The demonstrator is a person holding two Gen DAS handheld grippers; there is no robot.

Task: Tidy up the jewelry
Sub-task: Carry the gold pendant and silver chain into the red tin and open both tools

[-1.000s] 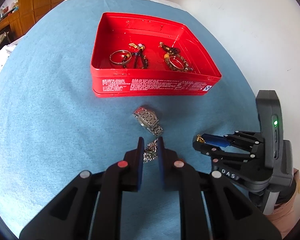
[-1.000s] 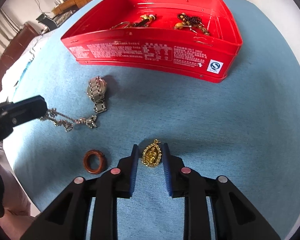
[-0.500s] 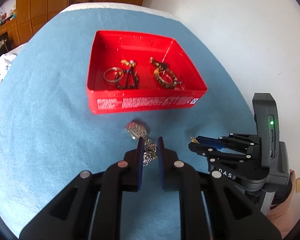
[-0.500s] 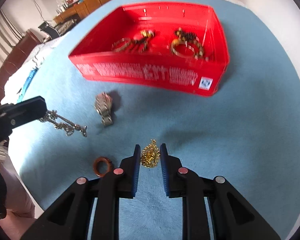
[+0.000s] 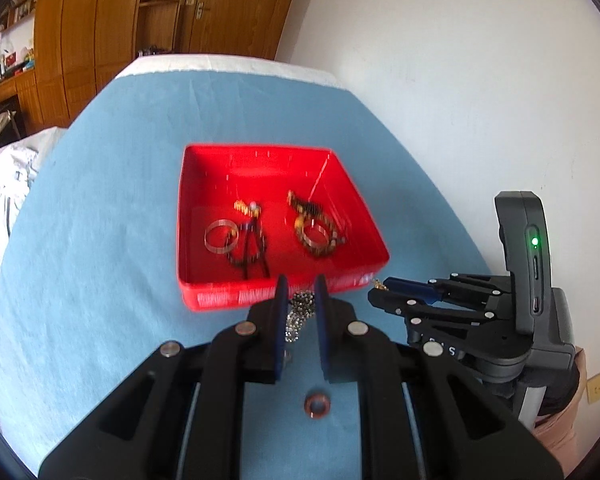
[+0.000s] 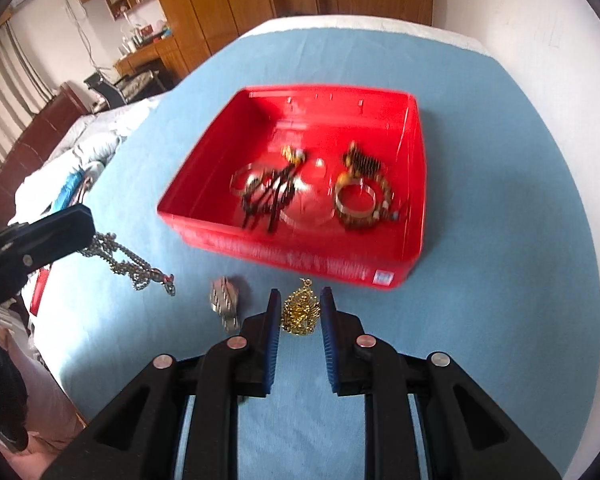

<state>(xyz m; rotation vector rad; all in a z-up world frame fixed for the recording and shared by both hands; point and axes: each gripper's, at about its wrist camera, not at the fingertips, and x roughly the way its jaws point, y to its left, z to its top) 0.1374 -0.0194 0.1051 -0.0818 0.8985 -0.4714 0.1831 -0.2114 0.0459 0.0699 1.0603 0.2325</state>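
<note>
The red tin box (image 5: 216, 300) sits on the blue cloth and holds a silver bangle (image 5: 220, 237), dark beads and a gold-brown bracelet (image 6: 356, 200). My left gripper (image 5: 299, 285) is shut on a silver chain (image 5: 298, 314) that hangs between its pads, raised above the cloth; the chain (image 6: 129, 261) dangles from that gripper (image 6: 85, 222) in the right wrist view. My right gripper (image 6: 300, 297) is shut on a gold pendant (image 6: 300, 313), also lifted, just before the box's (image 6: 300, 258) near wall. In the left wrist view it (image 5: 382, 285) is at the right.
A silver watch (image 6: 223, 302) and a brown ring (image 5: 317, 406) lie on the blue cloth in front of the box. A white wall runs along the right side. Crumpled bedding (image 6: 80, 152) lies left of the table, and wooden wardrobes stand behind.
Both grippers have risen, carrying the chain and the pendant up off the cloth. The chain now hangs free. The watch and the ring stayed on the cloth.
</note>
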